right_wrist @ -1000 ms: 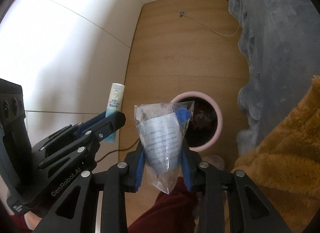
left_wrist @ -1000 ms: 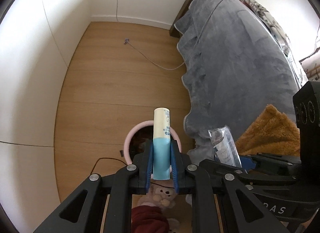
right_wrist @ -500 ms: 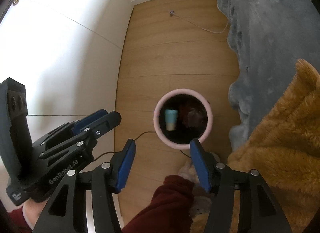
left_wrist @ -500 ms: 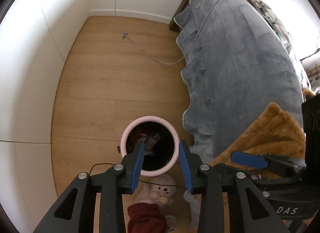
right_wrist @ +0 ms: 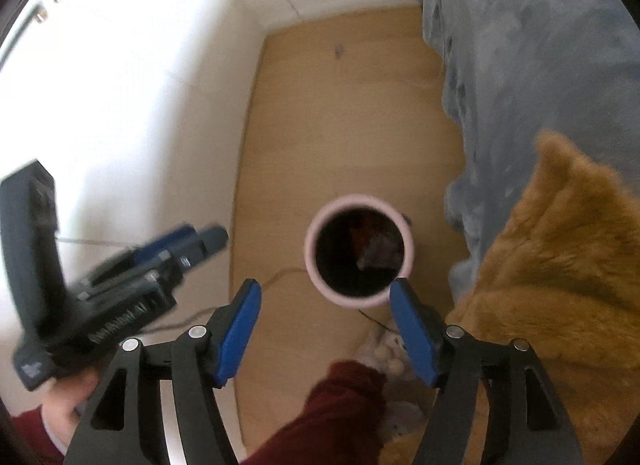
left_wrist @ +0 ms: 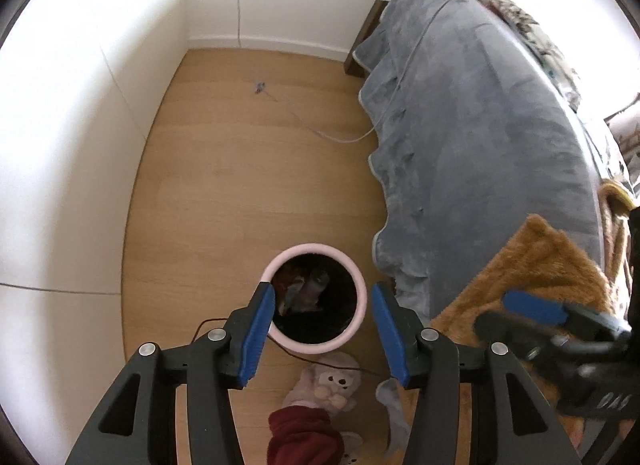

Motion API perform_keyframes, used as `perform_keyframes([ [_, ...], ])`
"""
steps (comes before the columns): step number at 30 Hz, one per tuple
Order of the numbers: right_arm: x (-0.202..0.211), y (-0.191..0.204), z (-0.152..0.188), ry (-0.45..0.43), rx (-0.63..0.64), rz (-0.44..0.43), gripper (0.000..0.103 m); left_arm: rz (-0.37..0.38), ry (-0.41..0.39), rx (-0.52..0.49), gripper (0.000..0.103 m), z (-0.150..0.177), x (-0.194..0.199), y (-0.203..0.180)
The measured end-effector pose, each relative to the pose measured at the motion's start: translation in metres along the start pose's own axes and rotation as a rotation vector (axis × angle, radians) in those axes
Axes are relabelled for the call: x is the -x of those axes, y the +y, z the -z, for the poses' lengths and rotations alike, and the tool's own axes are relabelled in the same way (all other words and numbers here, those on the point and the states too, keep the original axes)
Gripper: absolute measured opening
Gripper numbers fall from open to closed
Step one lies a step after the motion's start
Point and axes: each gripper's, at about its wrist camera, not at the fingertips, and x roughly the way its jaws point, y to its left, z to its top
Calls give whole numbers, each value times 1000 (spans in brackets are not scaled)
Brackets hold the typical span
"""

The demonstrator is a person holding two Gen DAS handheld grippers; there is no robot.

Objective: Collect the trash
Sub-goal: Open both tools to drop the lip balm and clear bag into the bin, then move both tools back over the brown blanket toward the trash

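Observation:
A round pink trash bin [left_wrist: 362, 297] stands on the wooden floor beside the bed, with dark crumpled trash [left_wrist: 304, 289] inside. It also shows in the right wrist view [right_wrist: 310, 261]. My left gripper [left_wrist: 322, 307] is open and empty, held high above the bin. My right gripper [right_wrist: 326, 305] is open and empty too, also above the bin. The left gripper shows blurred at the left of the right wrist view [right_wrist: 184, 241], and the right gripper shows at the right of the left wrist view [left_wrist: 536, 305].
A bed with a grey blanket [left_wrist: 472, 137] fills the right side. An orange fluffy throw [left_wrist: 532, 273] hangs at its near end. A white wall [left_wrist: 72, 145] stands on the left. Plush slippers [left_wrist: 324, 381] and a thin cable [left_wrist: 320, 133] lie on the floor.
Both grippers opened and dropped their loads into the bin: the left let go of the blue and cream tube, the right the clear plastic bag. Both have since risen higher.

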Motion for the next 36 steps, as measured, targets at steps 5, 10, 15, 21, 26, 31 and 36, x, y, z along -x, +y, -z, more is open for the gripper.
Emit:
perform_keyframes([
  [5, 50, 7, 3, -112, 8, -17, 81, -7, -30, -77, 52, -3, 40, -19],
  [10, 100, 8, 14, -153, -6, -2, 81, 4, -95, -242, 52, -5, 100, -71],
  [15, 181, 4, 40, -269, -62, 22, 81, 47, -150, -459, 64, -6, 155, -147],
  [21, 288, -14, 87, -468, -188, 72, 81, 171, -219, -657, 75, -16, 208, -244],
  [26, 370, -44, 147, -625, -357, 170, 81, 273, -257, -815, 83, -8, 236, -334],
  [31, 425, -86, 215, -757, -615, 272, 82, 392, -267, -967, 89, 17, 253, -419],
  [36, 453, -127, 298, -844, -889, 362, 82, 484, -248, -1107, 90, 52, 259, -488],
])
